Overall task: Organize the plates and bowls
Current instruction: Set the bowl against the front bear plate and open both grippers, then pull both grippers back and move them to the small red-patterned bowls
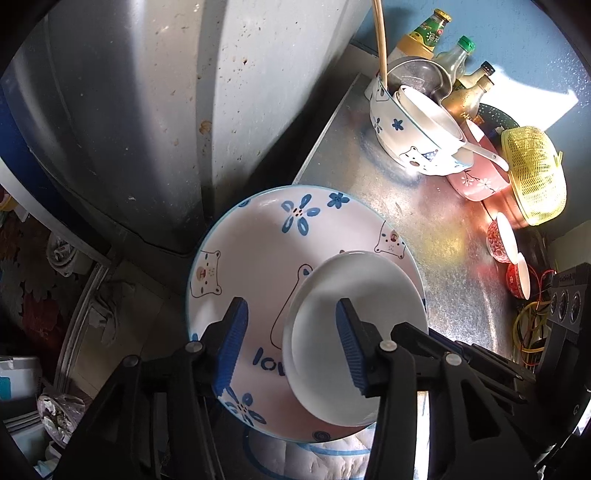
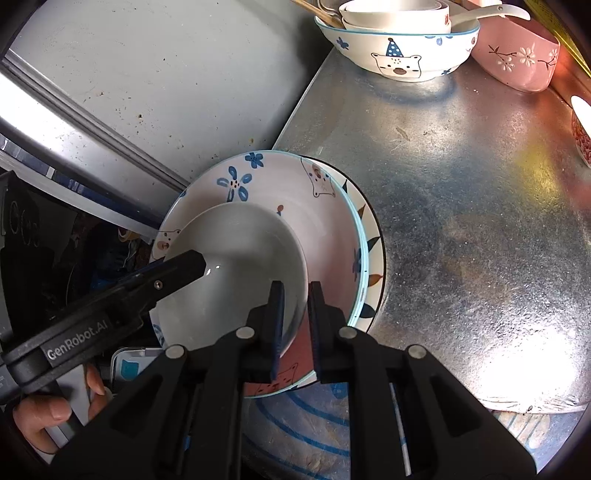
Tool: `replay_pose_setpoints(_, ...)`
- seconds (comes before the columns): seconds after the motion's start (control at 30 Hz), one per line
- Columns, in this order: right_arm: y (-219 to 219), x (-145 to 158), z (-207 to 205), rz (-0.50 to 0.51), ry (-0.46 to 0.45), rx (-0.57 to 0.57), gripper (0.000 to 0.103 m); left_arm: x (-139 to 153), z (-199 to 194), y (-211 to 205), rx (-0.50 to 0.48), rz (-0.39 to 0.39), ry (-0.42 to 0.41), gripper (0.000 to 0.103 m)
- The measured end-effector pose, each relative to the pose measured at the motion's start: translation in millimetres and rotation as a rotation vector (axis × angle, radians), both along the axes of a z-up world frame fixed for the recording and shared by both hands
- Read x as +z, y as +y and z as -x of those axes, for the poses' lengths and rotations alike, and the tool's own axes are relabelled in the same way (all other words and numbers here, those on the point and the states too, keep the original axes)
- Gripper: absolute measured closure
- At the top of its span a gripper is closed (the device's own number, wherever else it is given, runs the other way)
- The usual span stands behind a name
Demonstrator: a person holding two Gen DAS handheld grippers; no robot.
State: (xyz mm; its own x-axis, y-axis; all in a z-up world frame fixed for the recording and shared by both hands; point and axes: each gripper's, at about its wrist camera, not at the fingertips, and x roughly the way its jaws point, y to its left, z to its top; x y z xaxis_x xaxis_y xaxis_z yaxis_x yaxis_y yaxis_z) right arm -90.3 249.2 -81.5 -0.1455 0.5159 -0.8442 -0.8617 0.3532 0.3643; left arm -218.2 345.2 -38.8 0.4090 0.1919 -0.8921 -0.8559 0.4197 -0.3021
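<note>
Right tongs (image 2: pixel 296 325) nearest: clenched on the near-right rim of the white bowl (image 2: pixel 240 254), one pad inside the wall, one outside. Left tongs (image 1: pixel 291 347) released, pads well apart and straddling the same bowl's left rim: one finger over the bowl's inside, the other over the plate, neither pressing. Right view shows one left finger reaching into the bowl from the left, and a hand (image 2: pixel 44 417) on that handle.

Tabletop (image 2: pixel 461 203): galvanised sheet metal, with glare at the near right. Grey metal casing (image 1: pixel 147 110) stands along its left edge.

Bear plate (image 2: pixel 321 206), blue flowers and bears, lies flat and face up at the tabletop's near-left corner, overhanging the left edge. Leaf-pattern plate (image 2: pixel 373 236) sits directly under it; only its right rim shows.

White bowl sits on the bear plate, off-centre toward near-right, mouth up. It's round, so no long axis. Can't tell if it rests on the plate or is slightly lifted.

Far side: big bear bowl (image 2: pixel 399 55), upright, with smaller white bowls nested inside. A white spoon (image 2: pixel 491 13) lies in it, handle pointing right. Pink bowl (image 2: pixel 517 59) sits just right of it, tilted. Yellow basket (image 1: pixel 535 177) farther right, two red bowls (image 1: pixel 498 236) near it, on their sides. Bottles (image 1: pixel 432 33) stand upright at the far edge.
</note>
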Motion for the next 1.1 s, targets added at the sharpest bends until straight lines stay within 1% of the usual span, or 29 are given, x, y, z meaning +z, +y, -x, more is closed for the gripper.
replay_pose_setpoints(0.03, -3.0, 2.6, -1.6, -0.005, -0.006, -0.003, 0.088, 2.0, 0.0, -0.5, 0.002, -0.006, -0.003, 0.045)
replay_pose_setpoints(0.07, -5.4, 5.1, -4.5, -0.012, -0.012, -0.009, 0.088, 4.2, 0.0, -1.2, 0.005, -0.013, -0.006, 0.043)
replay_pose_setpoints(0.1, -7.8, 7.3, -7.1, -0.018, -0.018, -0.018, 0.087, 6.2, -0.3, -1.9, 0.008, -0.021, -0.008, 0.037)
replay_pose_setpoints(0.13, -10.4, 9.3, -10.6, -0.025, -0.025, -0.029, 0.079, 8.4, -0.6, -2.5, 0.012, -0.029, -0.010, 0.029)
replay_pose_setpoints(0.17, -14.3, 11.7, -14.8, -0.036, -0.031, -0.045, 0.061, 10.7, -1.0, -3.4, 0.015, -0.039, -0.016, 0.026)
replay_pose_setpoints(0.2, -18.4, 13.7, -19.9, -0.045, -0.034, -0.063, 0.048, 12.7, -1.6, -4.5, 0.017, -0.047, -0.023, 0.023)
replay_pose_setpoints(0.23, -22.2, 15.5, -25.0, -0.057, -0.032, -0.080, 0.028, 14.5, -2.7, -5.4, 0.017, -0.052, -0.028, 0.019)
replay_pose_setpoints(0.27, -26.6, 17.3, -30.3, -0.069, -0.029, -0.098, 0.018, 16.3, -4.7, -6.3, 0.016, -0.057, -0.032, 0.016)
replay_pose_setpoints(0.3, -31.0, 19.0, -35.7, -0.079, -0.026, -0.113, 0.017, 17.9, -6.3, -7.3, 0.014, -0.064, -0.034, 0.008)
replay_pose_setpoints(0.33, -32.8, 20.7, -40.5, -0.083, -0.026, -0.125, 0.016, 19.6, -7.5, -8.5, 0.014, -0.075, -0.036, 0.003)
replay_pose_setpoints(0.4, -38.4, 22.3, -47.6, -0.090, -0.029, -0.145, 0.010, 22.5, -11.3, -11.3, 0.013, -0.102, -0.020, 0.001)
replay_pose_setpoints(0.43, -41.2, 22.8, -50.1, -0.094, -0.033, -0.154, 0.004, 23.4, -13.1, -12.5, 0.009, -0.113, -0.012, 0.001)
replay_pose_setpoints(0.47, -44.1, 25.5, -52.7, -0.101, -0.034, -0.162, 0.002, 24.3, -15.2, -13.8, 0.005, -0.121, -0.006, 0.001)
replay_pose_setpoints(0.67, -54.7, 26.1, -60.2, -0.119, -0.027, -0.188, 0.001, 24.6, -26.8, -22.7, -0.021, -0.128, 0.009, 0.001)
replay_pose_setpoints(1.1, -82.4, 30.4, -82.0, -0.129, -0.025, -0.238, 0.001, 27.5, -55.0, -44.7, -0.080, -0.130, 0.009, 0.001)
